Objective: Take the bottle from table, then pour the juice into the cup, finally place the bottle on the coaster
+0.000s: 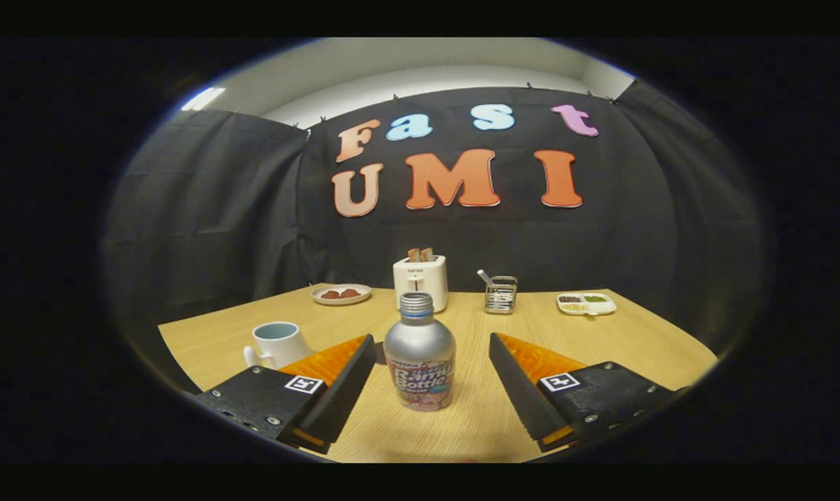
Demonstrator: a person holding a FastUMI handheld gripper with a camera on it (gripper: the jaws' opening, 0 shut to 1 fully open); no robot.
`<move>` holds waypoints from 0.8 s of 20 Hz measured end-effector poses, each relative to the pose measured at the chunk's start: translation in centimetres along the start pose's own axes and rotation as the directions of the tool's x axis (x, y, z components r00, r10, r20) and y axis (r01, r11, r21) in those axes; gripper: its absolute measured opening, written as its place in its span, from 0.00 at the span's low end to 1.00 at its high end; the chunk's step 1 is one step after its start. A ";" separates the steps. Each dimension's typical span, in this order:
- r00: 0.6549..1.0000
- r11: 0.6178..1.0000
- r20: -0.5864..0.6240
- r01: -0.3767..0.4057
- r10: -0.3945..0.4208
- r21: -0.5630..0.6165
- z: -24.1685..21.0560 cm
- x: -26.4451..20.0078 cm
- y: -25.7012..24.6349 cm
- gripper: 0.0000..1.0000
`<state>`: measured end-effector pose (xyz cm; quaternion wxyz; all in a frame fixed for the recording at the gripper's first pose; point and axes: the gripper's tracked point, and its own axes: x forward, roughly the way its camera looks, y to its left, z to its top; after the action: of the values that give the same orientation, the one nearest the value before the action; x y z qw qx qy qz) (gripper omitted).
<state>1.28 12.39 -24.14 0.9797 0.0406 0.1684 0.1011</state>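
Gripper view, tool (432, 351) open around bottle (420, 355), cup (278, 343) partly hidden

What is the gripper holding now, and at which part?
Nothing is held. The gripper is open, and the bottle stands upright on the table between its fingers, with a gap on each side.
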 end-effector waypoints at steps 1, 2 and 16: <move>1.000 1.000 -0.009 -0.004 0.004 0.007 -0.6 0.4 0.0 0.97; 1.000 1.000 -0.020 -0.003 0.004 0.017 -1.3 0.8 0.0 0.98; 0.992 1.000 -0.127 0.025 -0.024 0.007 -6.1 4.2 0.7 0.82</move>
<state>2.98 14.27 -31.13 0.9680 0.0360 0.2311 0.0908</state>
